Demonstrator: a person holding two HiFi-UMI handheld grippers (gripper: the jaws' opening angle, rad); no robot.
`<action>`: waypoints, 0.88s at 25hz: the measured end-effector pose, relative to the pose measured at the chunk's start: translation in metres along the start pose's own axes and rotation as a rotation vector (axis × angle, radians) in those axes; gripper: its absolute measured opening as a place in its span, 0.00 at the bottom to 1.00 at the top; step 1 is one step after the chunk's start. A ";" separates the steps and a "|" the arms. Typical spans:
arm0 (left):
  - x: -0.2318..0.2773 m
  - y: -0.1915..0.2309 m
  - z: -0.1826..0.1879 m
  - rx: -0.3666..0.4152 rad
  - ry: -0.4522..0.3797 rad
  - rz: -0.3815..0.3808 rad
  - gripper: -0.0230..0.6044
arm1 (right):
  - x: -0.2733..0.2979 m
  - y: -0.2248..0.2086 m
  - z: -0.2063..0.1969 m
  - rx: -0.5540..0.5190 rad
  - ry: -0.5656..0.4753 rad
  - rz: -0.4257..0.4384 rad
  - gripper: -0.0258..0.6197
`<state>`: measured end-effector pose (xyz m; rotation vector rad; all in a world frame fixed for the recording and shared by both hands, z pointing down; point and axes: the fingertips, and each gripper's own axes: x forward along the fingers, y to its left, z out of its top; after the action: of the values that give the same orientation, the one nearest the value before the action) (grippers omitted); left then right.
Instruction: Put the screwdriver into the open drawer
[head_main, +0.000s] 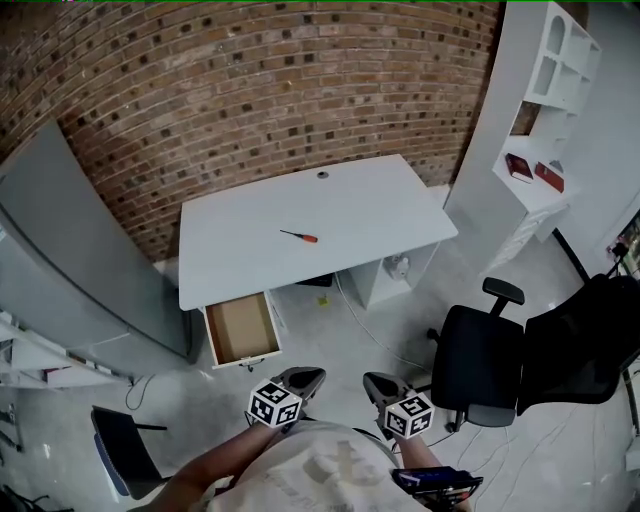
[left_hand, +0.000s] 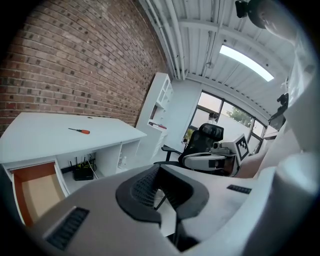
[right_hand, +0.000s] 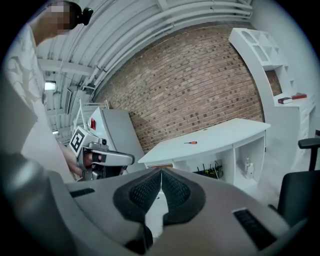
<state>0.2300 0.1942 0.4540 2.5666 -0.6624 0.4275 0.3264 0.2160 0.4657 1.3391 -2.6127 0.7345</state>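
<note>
While you stand back from the bench (head_main: 350, 215), both tools hang low in front of you, well apart from it. Your left tool (head_main: 312, 376) is clenched on nothing, its ribbed pads (left_hand: 142, 186) meeting at the tips with only floor and a chair leg showing behind them. Your right tool (head_main: 372, 381) is likewise closed and empty, its pads (right_hand: 148, 190) pressed together along a thin seam.

The screwdriver (head_main: 300, 236), orange-handled with a dark shaft, lies flat near the middle of the white bench top, far from either tool. The drawer (head_main: 240, 328) stands pulled out under the bench's left end, its brown bottom in plain view, nearer to you than the screwdriver and to its left.

A brick wall (head_main: 250, 90) backs the bench. A grey cabinet (head_main: 70, 250) flanks the bench on your left. A black chair (head_main: 480, 365) stands on the floor to your right, near the right tool, and a white shelf unit (head_main: 555, 70) with red books (head_main: 520, 166) rises beyond it. Under the bench, an open cubby holds a dark box (left_hand: 82, 173) with cables.
</note>
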 end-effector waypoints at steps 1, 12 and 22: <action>0.002 -0.001 0.001 0.001 0.002 0.000 0.07 | -0.001 -0.002 0.000 0.008 -0.001 -0.001 0.08; -0.006 0.009 -0.002 -0.020 0.007 0.054 0.07 | 0.011 -0.006 -0.007 0.059 0.020 0.032 0.08; -0.021 0.047 0.000 -0.071 0.002 0.094 0.07 | 0.050 -0.004 0.001 0.090 0.064 0.052 0.08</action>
<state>0.1876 0.1653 0.4624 2.4753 -0.7858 0.4289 0.2998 0.1769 0.4821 1.2526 -2.6022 0.8965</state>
